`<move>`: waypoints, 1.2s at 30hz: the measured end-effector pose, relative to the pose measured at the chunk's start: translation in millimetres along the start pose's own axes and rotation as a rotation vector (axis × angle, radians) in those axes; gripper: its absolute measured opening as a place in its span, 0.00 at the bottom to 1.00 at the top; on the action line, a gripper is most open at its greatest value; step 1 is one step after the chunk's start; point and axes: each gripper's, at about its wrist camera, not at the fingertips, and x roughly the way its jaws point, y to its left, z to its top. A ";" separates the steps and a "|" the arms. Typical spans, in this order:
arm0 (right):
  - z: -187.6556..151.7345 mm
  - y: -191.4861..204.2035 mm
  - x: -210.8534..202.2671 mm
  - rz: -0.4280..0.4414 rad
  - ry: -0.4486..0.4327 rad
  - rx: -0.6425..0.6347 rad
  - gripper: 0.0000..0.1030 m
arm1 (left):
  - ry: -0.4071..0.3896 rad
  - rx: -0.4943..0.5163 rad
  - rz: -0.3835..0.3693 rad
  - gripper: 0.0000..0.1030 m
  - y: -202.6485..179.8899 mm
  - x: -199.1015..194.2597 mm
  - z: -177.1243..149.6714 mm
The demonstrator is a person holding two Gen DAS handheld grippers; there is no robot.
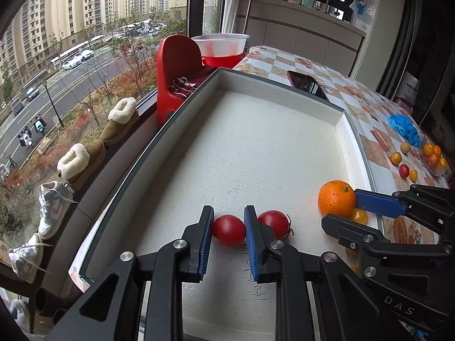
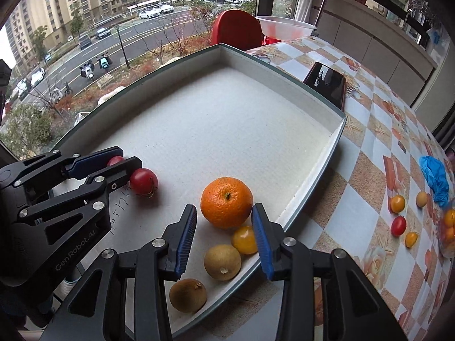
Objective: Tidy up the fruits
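Note:
A shallow white tray (image 1: pixel 256 147) lies on the table. In the left wrist view my left gripper (image 1: pixel 229 221) is shut on a red cherry tomato (image 1: pixel 229 230) just above the tray floor. A second red tomato (image 1: pixel 273 223) lies against its right finger. In the right wrist view an orange (image 2: pixel 226 202) rests on the tray between the fingertips of my right gripper (image 2: pixel 224 207). The right pad is at its skin and the left pad stands clear, so the gripper is open. A yellow tomato (image 2: pixel 244 240) and two brown round fruits (image 2: pixel 222 262) lie in the tray's near corner.
On the checkered tablecloth (image 2: pixel 369 153) right of the tray lie several small loose fruits (image 2: pixel 397 203), a blue glove (image 2: pixel 435 176) and a bag of oranges (image 2: pixel 449 227). A phone (image 2: pixel 327 83) lies by the tray's far rim. A red chair (image 1: pixel 176 65) stands beyond.

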 end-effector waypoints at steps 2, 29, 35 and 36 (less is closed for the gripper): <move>-2.2 -1.5 -1.3 -0.001 0.001 -0.005 0.42 | 0.001 0.013 -0.001 0.23 -3.1 -0.4 -0.7; -62.1 -138.1 -48.6 -0.107 -0.100 0.358 0.86 | -0.001 0.031 0.016 0.79 -49.8 -18.3 10.6; -110.2 -197.3 -49.7 -0.187 -0.055 0.508 0.87 | 0.008 0.109 -0.025 0.79 -92.6 -20.9 15.8; -117.7 -206.1 -49.9 -0.198 -0.047 0.531 0.87 | 0.008 0.126 -0.032 0.79 -100.9 -21.3 16.5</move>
